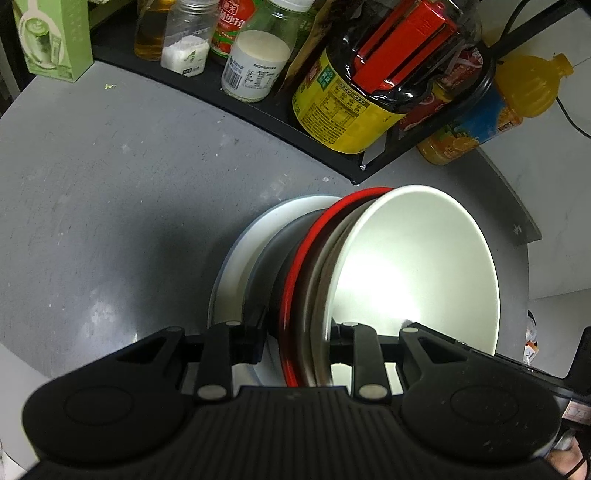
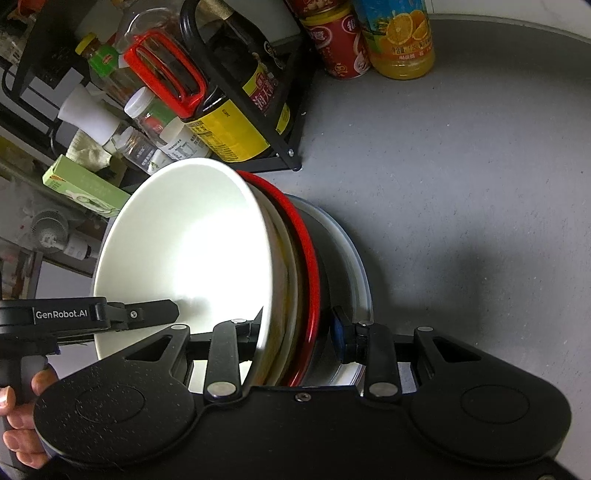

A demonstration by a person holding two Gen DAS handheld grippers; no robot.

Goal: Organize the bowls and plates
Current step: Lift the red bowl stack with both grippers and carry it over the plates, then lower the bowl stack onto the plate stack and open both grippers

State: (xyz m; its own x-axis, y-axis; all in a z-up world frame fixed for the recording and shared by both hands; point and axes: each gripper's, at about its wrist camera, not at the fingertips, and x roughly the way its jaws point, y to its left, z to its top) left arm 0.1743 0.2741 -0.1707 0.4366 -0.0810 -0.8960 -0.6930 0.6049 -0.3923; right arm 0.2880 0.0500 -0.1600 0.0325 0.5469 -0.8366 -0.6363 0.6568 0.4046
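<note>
Now stacked bowls wedged btwn both grippers' fingers, tilted.

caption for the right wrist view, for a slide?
Right gripper clamps stacked bowls above a plate on the grey table.

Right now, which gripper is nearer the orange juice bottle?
Right, it seems. The right gripper clamps the dish stack on the side toward the orange juice bottle; the left gripper clamps the stack's opposite side, farther away.
</note>
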